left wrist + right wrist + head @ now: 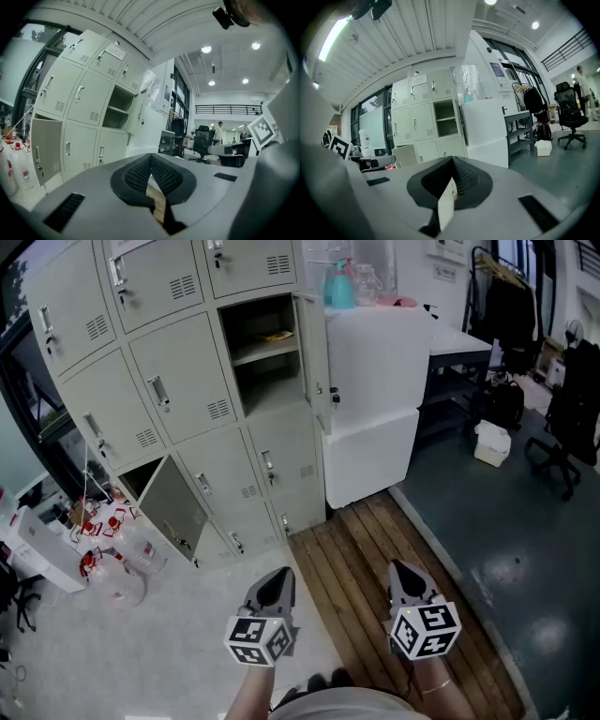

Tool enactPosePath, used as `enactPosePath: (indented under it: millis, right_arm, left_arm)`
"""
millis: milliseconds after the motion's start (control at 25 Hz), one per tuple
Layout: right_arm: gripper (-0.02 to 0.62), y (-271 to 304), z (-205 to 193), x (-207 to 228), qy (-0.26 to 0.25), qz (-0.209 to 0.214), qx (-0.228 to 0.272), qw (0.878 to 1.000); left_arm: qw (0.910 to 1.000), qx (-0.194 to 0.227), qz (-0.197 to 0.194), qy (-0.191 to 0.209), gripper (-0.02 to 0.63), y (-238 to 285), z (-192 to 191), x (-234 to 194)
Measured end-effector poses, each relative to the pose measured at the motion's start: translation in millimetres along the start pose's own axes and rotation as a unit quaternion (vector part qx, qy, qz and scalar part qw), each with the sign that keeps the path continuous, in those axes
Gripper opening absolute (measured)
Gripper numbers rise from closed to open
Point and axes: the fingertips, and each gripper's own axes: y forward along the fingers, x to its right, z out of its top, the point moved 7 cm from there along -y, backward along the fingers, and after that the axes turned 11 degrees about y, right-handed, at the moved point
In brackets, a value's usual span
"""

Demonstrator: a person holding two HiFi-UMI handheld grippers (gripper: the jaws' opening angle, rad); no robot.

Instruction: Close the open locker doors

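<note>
Left gripper point(277, 583) has its jaws together on nothing and right gripper point(405, 579) pinches a white slip point(447, 202), both well short of the far lockers point(187, 381), so best step closer, push the low left door point(174, 507) flat, then swing the upper door point(315, 357) home.

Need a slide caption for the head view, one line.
Left gripper and right gripper, both shut, low before the locker bank; right-column door and lower-left door stand open.
</note>
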Motion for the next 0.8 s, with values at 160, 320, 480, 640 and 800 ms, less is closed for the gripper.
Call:
enactPosePath:
  millis: [160, 320, 480, 640, 800]
  right_arm:
    - [0.002, 7, 8, 9, 0.007, 0.009, 0.008, 1.000]
    - [0.005, 17, 9, 15, 0.023, 0.026, 0.008, 0.999]
    - [0.004, 33, 16, 17, 0.033, 0.044, 0.011, 0.998]
    - [0.023, 63, 23, 14, 0.030, 0.057, 0.013, 0.998]
    - [0.049, 111, 27, 8, 0.030, 0.059, 0.017, 0.998]
  left_arm:
    - [1.0000, 0.000, 0.001, 0.002, 0.020, 13, 3, 4]
    - [0.9999, 0.000, 0.004, 0.012, 0.020, 23, 6, 5]
    - [0.9995, 0.006, 0.019, 0.025, 0.020, 36, 16, -5]
    - [0.9993, 0.008, 0.022, 0.030, 0.021, 56, 18, -24]
    - [0.9991, 0.011, 0.012, 0.039, 0.020, 87, 18, -59]
